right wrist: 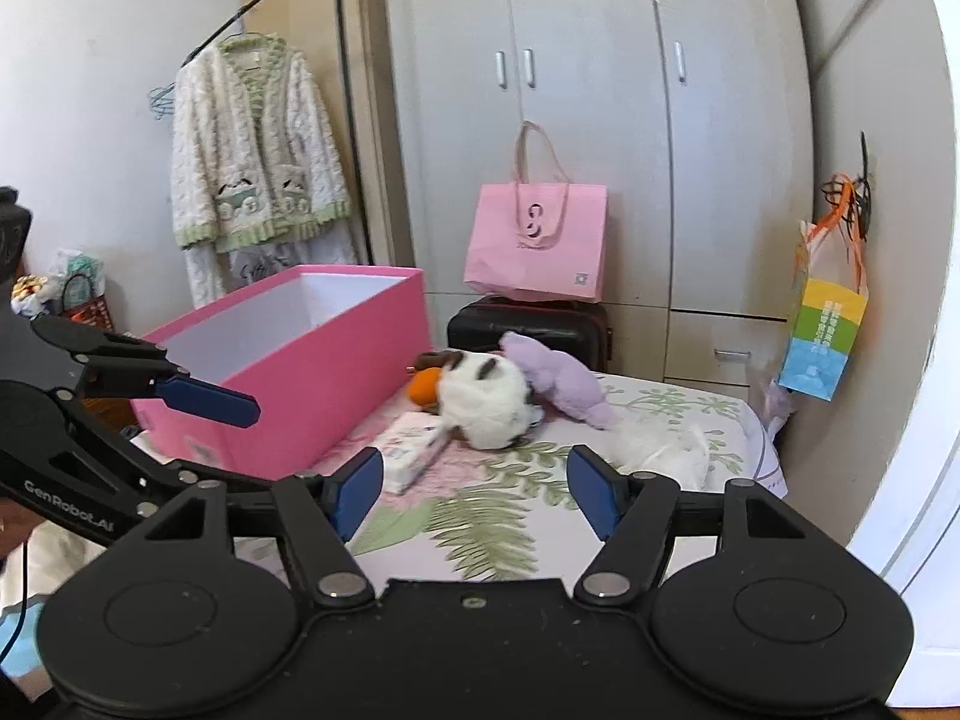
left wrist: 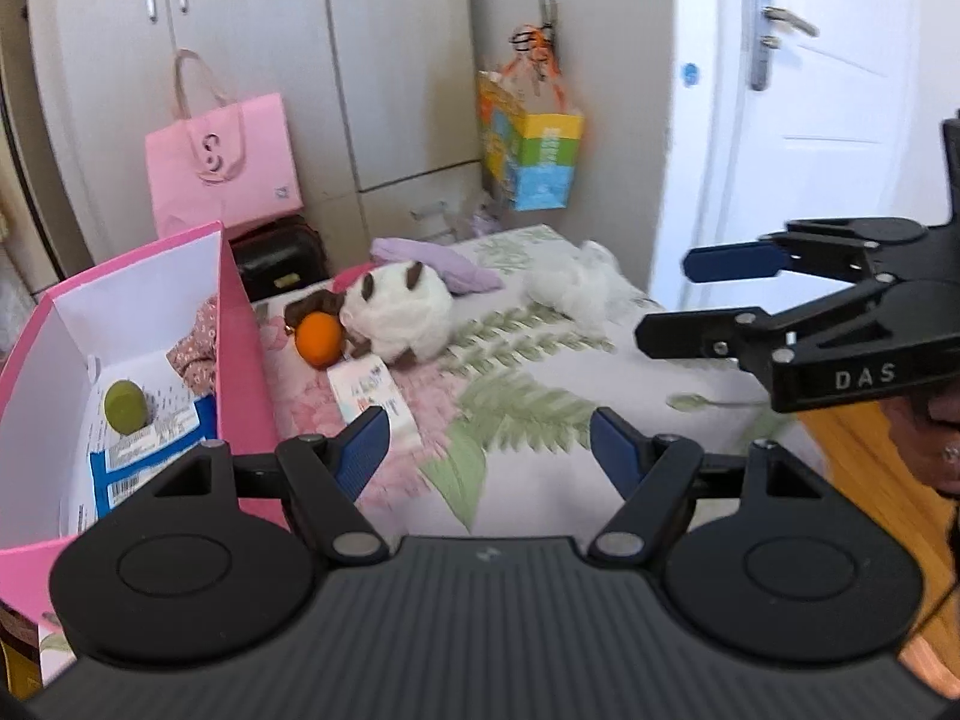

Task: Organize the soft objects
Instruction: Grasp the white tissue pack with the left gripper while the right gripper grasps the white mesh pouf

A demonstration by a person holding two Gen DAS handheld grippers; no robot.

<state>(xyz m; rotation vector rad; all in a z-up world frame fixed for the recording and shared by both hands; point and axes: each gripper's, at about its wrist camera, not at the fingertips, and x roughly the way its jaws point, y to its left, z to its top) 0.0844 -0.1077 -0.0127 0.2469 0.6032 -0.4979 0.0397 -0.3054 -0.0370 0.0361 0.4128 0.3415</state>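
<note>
Toys lie far off on the bed: a white plush and a purple one, right of the pink box. Both grippers, left and right, are apart and empty (just reaching). Next: close on a toy.

Both tools are black plastic. The left gripper has two blue pads, round black knobs, silver screws and a ridged grey middle. The right gripper looks the same, and white letters on its arm spell "DAS". The left one's arm reads "GenRobot.AI". A thin black cable hangs beside it.
</note>
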